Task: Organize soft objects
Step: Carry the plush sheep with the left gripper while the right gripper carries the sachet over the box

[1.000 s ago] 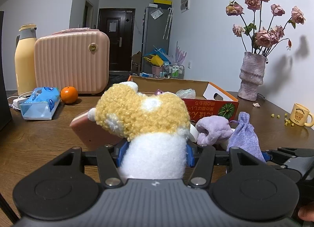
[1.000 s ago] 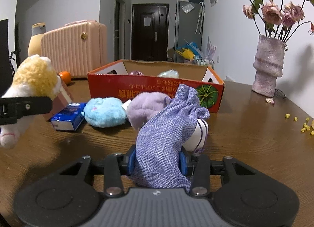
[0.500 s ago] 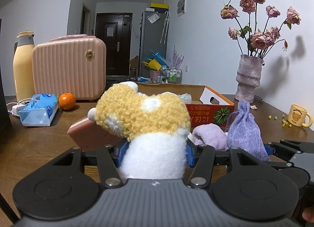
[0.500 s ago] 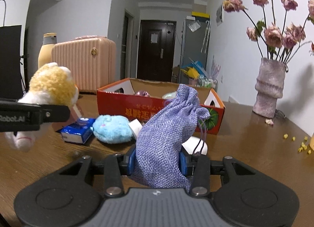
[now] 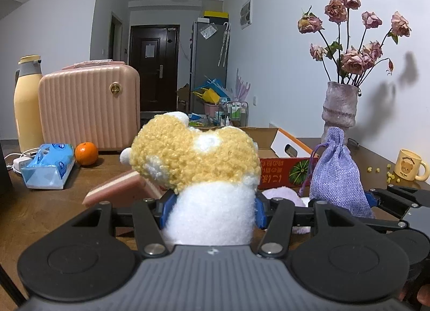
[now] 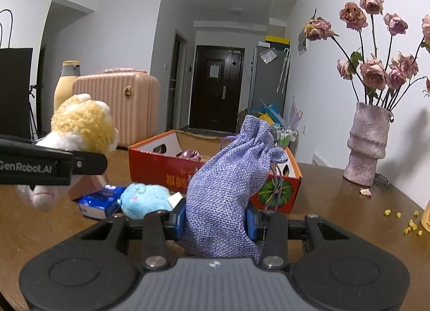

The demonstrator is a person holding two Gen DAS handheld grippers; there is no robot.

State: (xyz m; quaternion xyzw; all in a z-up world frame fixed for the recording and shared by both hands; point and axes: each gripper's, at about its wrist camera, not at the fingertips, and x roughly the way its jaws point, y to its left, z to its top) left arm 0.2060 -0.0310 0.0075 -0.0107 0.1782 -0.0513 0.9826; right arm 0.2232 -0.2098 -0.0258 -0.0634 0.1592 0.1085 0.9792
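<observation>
Brown wooden table [image 6: 336, 203], orange cardboard box [image 6: 161, 160] at centre. Only the right wrist view shows the blue plush [image 6: 145, 199] and blue packet [image 6: 100, 202] before the box. Left gripper [image 5: 209, 210] clamps yellow-and-white plush [image 5: 199, 176]; right gripper [image 6: 216, 221] clamps purple pouch [image 6: 228, 184]. Both held level, side by side, clear of the table.

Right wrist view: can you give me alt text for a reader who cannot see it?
The right gripper is shut on a purple drawstring pouch above a wooden table. Behind it stands an open red cardboard box; at left the left gripper holds a yellow and white plush toy.
</observation>
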